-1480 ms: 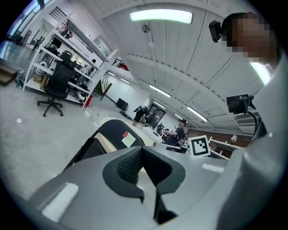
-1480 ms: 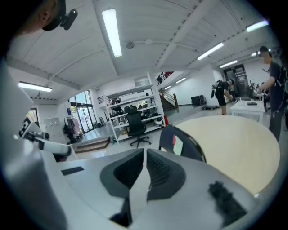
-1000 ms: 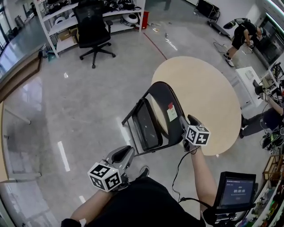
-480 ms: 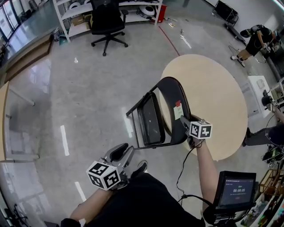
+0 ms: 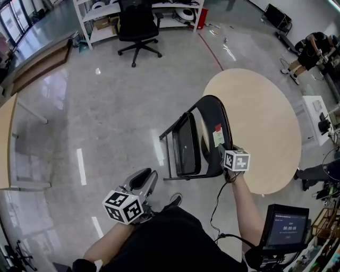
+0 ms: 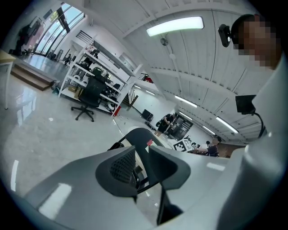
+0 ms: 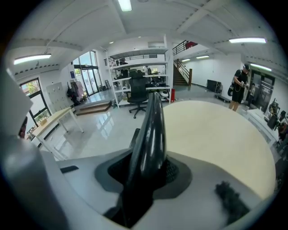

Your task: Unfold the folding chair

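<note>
Jaws on our right gripper point(image 5: 225, 153) have just been closing, and they now clench the rim of the chair point(image 5: 196, 141) at its backrest. In the right gripper view the dark rim point(image 7: 150, 134) fills the gap between the pads. Half a second back that gripper sat a touch higher on the same rim with its jaws wider. We judge the grasp to be freshly made and the chair ready to be steadied or tilted from the top.

The chair looks no more open than before. Its seat point(image 5: 187, 144) is flat up against the frame, and it stands on the floor point(image 5: 106, 117) at the round desk point(image 5: 260, 122), backrest over the desk's left edge. Whether it leans on that edge we cannot tell.

Our left gripper point(image 5: 144, 178) has opened slightly. Its jaws stand a narrow gap apart with nothing between them, and the chair shows only beyond them in its own view point(image 6: 143, 139). It hangs low by our body, well apart from the chair, so the seat is not yet in hand.

The desk crowds the chair's back, so we expect to unfold toward the bare floor. The office chair point(image 5: 137, 24) and shelves point(image 5: 101, 16) are well apart from us.
</note>
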`<move>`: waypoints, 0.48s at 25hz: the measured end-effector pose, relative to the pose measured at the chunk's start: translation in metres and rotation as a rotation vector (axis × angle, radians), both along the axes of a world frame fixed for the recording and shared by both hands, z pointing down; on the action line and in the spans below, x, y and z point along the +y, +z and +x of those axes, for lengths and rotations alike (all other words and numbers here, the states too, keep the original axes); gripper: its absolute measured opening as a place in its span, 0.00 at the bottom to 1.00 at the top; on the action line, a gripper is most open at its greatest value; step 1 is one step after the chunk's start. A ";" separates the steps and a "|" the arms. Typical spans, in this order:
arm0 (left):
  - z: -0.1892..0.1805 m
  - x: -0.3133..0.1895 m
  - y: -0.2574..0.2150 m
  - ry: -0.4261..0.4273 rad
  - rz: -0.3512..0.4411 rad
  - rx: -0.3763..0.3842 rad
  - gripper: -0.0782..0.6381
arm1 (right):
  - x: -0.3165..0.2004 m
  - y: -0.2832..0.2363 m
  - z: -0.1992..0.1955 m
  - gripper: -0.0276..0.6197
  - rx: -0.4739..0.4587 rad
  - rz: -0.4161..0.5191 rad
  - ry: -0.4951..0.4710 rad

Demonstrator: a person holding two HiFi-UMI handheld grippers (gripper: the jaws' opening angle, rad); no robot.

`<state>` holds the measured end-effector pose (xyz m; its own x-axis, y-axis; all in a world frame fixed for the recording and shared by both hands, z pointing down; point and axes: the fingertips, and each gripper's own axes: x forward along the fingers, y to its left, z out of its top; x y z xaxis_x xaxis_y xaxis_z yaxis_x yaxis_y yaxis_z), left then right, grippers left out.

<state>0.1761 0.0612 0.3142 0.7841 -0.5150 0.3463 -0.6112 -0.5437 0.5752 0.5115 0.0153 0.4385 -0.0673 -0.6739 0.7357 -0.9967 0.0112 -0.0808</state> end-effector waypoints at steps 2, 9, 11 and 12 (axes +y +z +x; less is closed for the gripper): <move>0.008 -0.008 0.003 0.017 -0.005 0.008 0.24 | -0.004 -0.002 -0.008 0.23 0.008 0.007 -0.013; -0.030 -0.038 0.030 0.120 -0.037 -0.008 0.24 | -0.026 -0.022 -0.125 0.19 0.004 0.026 -0.027; -0.047 -0.041 0.046 0.126 -0.046 -0.021 0.24 | -0.026 -0.023 -0.158 0.18 0.009 0.027 -0.028; -0.053 -0.045 0.055 0.128 -0.050 -0.028 0.24 | -0.028 -0.022 -0.172 0.17 0.014 0.028 -0.031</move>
<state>0.1228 0.0166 0.3695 0.8320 -0.3931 0.3916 -0.5548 -0.5894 0.5871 0.3396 -0.0126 0.4162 -0.0783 -0.6920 0.7176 -0.9968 0.0445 -0.0658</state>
